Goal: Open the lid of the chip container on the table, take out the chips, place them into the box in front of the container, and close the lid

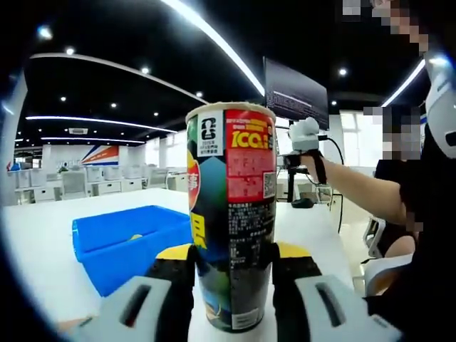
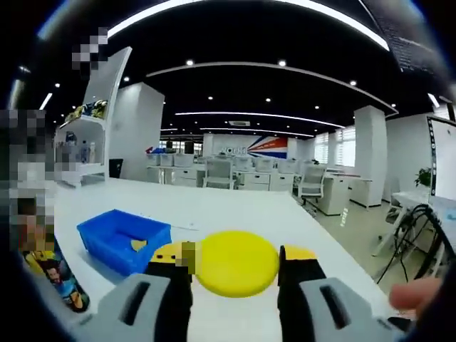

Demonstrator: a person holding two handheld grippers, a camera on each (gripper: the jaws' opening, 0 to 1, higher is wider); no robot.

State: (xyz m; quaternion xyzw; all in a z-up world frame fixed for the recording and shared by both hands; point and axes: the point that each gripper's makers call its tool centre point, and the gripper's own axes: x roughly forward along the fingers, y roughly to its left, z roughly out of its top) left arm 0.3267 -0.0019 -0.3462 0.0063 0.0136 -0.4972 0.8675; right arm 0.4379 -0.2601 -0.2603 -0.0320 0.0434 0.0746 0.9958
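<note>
Lid's off! Left tool (image 1: 233,274) clamps the can (image 1: 231,214) upright on the desk (image 1: 43,242); right tool (image 2: 235,267) grips the yellow lid (image 2: 236,263). Blue box (image 1: 121,242) sits beside the can, a chip or two already inside. Next, I'd say: lid back on top.

A large open-plan office is seen under a dark ceiling (image 2: 235,50) lit by curved light strips (image 2: 256,114) and recessed spotlights (image 2: 282,63), with rows of white desks and chairs (image 2: 235,174), white pillars (image 2: 369,153), bright windows (image 2: 344,137) and a wall shelf (image 2: 82,135).
</note>
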